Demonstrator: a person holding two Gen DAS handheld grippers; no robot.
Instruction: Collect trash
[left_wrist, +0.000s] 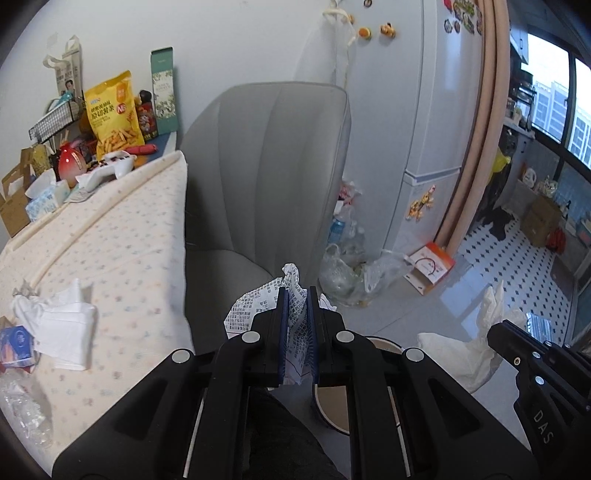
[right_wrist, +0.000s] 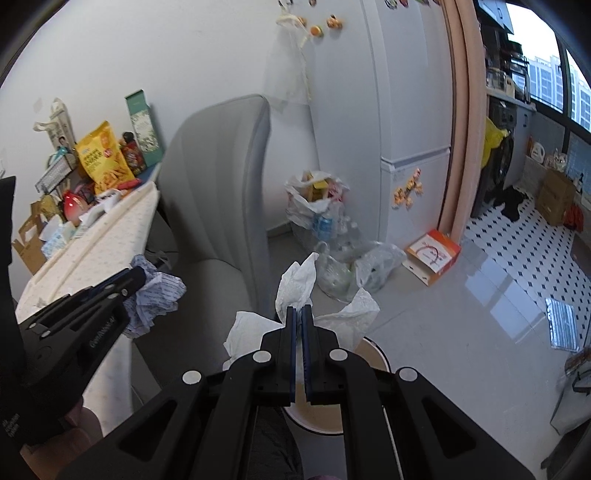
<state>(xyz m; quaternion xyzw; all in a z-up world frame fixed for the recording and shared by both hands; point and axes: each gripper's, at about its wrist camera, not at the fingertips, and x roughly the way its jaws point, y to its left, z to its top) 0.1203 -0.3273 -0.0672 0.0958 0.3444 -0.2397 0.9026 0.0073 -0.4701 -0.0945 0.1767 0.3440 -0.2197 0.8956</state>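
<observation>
Jaws of the left gripper (left_wrist: 297, 295) are clamped on a crumpled printed receipt (left_wrist: 258, 299); those of the right gripper (right_wrist: 299, 314) pinch a white tissue (right_wrist: 299, 280). Both hang just above the round waste bin (right_wrist: 373, 350), the right nearer its mouth.

Dotted-cloth table (left_wrist: 122, 236) carries white tissues (left_wrist: 62, 325), snack bag (left_wrist: 114, 110), perhaps a crushed bottle (left_wrist: 22, 410); bagged rubbish (right_wrist: 321, 218) on floor (right_wrist: 461, 325)

Grey chair (left_wrist: 266, 177) by fridge (left_wrist: 417, 110); snack bag (left_wrist: 115, 110) on table (left_wrist: 122, 229).
</observation>
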